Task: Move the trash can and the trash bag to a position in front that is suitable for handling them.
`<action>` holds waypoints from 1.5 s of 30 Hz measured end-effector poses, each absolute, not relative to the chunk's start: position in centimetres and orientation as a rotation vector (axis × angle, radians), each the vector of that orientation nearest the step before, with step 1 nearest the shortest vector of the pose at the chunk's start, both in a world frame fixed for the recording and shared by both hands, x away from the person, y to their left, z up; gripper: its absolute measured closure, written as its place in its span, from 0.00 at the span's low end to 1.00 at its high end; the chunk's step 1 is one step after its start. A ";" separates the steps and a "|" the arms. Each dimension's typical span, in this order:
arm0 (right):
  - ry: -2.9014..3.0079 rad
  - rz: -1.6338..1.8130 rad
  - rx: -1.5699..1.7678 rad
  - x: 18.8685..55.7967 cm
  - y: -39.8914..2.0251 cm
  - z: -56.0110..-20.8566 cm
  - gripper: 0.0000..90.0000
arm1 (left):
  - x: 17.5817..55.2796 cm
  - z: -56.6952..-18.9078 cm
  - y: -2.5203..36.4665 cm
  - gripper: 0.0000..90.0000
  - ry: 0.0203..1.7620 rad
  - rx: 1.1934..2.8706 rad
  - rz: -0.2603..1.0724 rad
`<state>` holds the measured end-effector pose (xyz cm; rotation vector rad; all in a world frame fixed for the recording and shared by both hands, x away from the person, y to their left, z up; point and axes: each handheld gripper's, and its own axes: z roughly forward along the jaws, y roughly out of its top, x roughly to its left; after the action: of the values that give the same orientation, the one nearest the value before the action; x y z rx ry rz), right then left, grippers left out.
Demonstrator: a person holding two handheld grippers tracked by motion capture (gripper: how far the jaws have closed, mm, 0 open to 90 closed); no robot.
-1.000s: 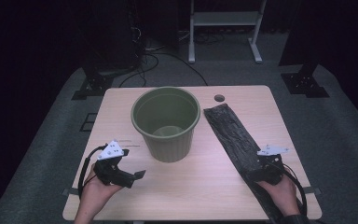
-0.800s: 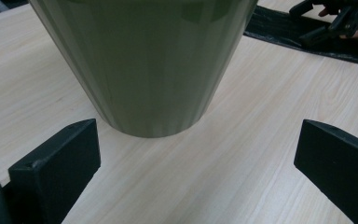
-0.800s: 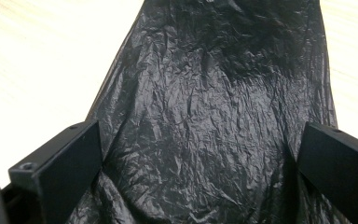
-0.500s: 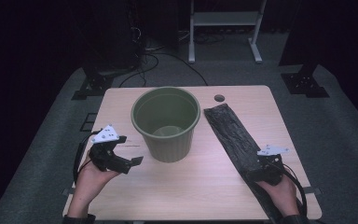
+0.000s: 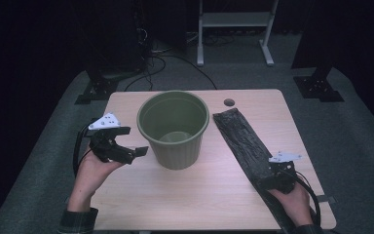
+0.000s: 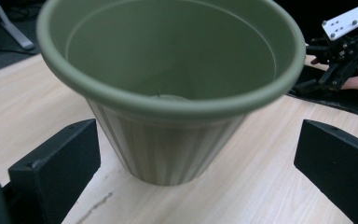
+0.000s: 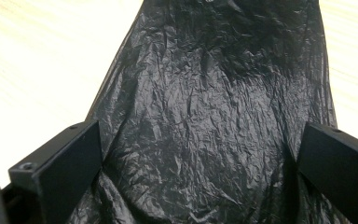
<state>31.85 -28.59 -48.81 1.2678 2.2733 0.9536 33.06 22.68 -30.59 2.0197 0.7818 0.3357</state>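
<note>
High view: your left gripper (image 5: pixel 126 148), jaws open, nears the green bin (image 5: pixel 173 127); right gripper (image 5: pixel 278 176), open over the black bag (image 5: pixel 243 141) — next, pinch the bag.

Green pot (image 6: pixel 168 93) between wide-spread jaws

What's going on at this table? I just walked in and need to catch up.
A person works with a gripper in each hand. The left gripper, jaws open, points at a green bin standing upright and empty mid-table, not touching it. The right gripper, jaws open, sits over the near end of a flattened black plastic bag lying beside the bin. Nothing is gripped yet.
</note>
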 end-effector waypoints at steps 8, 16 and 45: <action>2.273 0.954 1.268 31.9 -28.6 -48.8 0.00 | 35.3 -29.1 22.5 0.00 0.777 2.014 0.358; 2.274 0.954 1.268 31.9 -28.6 -48.8 0.00 | 37.9 -28.8 21.8 0.00 0.763 2.014 0.367; 2.272 0.954 1.268 31.9 -28.6 -48.8 0.00 | 40.6 -31.7 21.5 0.00 0.747 2.084 0.332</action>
<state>31.86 -28.59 -48.81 1.2677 2.2724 0.9537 40.64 21.50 -31.66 2.0835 0.7474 0.3322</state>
